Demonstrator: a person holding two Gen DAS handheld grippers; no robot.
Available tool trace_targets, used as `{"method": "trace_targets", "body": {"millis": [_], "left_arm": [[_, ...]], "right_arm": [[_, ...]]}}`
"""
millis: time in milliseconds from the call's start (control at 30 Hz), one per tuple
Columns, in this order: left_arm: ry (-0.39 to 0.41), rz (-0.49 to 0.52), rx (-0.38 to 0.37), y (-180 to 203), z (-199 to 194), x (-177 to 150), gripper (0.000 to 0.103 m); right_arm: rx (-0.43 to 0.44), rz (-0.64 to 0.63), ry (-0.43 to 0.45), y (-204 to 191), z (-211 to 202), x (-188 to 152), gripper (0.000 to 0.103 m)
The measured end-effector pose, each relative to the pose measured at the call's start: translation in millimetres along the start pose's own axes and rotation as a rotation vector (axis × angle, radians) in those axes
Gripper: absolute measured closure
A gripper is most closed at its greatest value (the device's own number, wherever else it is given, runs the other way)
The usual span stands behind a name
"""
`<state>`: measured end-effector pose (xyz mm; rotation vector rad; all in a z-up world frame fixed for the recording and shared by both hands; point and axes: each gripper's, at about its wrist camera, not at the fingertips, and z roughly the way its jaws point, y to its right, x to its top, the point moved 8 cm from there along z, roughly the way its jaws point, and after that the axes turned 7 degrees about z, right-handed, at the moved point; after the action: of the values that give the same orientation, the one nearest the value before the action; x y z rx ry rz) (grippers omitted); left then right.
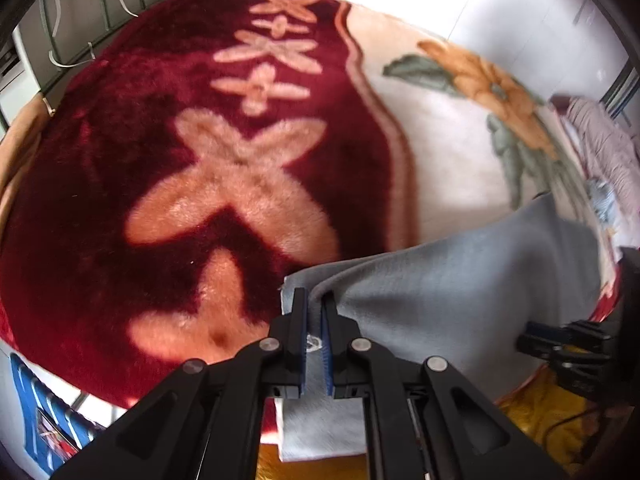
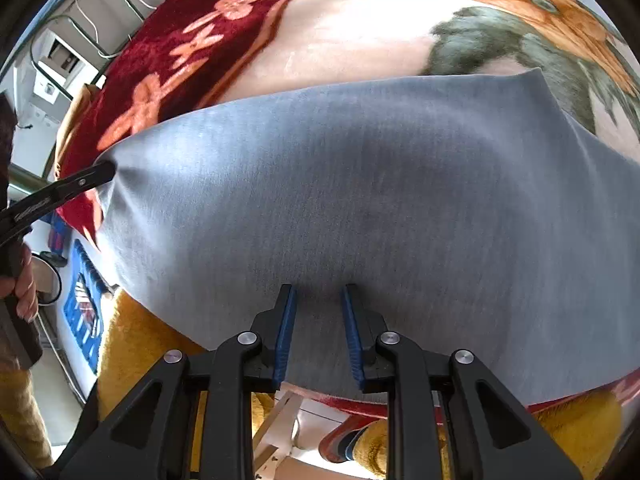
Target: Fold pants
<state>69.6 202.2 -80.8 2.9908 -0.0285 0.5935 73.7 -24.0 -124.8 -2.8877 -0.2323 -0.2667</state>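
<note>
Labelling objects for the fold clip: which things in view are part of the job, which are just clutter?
Job:
pants, grey
left gripper, shut on a pants edge
right gripper, open over the pants
blanket, the folding surface

Clutter:
blue crate
pink garment at the blanket's far edge
yellow cloth below the blanket

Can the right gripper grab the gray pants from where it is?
Probably yes. The right gripper has its fingers open, the gray pants lie right between them, and nothing blocks the way.
</note>
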Motion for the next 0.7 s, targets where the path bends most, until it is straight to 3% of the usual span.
{"method": "trace_targets", "body": {"millis": [133, 200, 300, 433, 533, 700], "left_arm": [[-0.002, -0.033, 0.018, -6, 14, -3, 0.091], [0.01, -0.077, 0.036, -14, 10, -2, 0.083], [0.034, -0.14, 0.083, -29, -4, -5, 0.082], [0.082, -0.183, 0.012, -27, -32, -17, 0.08], [0.088, -0.192, -0.052, -12, -42, -31, 0.071], [0.054, -0.203, -0.075, 5, -31, -50, 0.068]], "right_arm": [[0.011, -0.01, -0.003, 1, 3, 0, 0.075], [0.016, -0.014, 0.003, 1, 3, 0, 0.074], [0.01, -0.027, 0.014, -1, 3, -1, 0.073], [0.004, 0.002, 0.034, 3, -7, -3, 0.073], [-0.051, 0.009, 0.069, 12, -19, -4, 0.073], [-0.148, 0.023, 0.076, 36, -20, -10, 0.073]]}}
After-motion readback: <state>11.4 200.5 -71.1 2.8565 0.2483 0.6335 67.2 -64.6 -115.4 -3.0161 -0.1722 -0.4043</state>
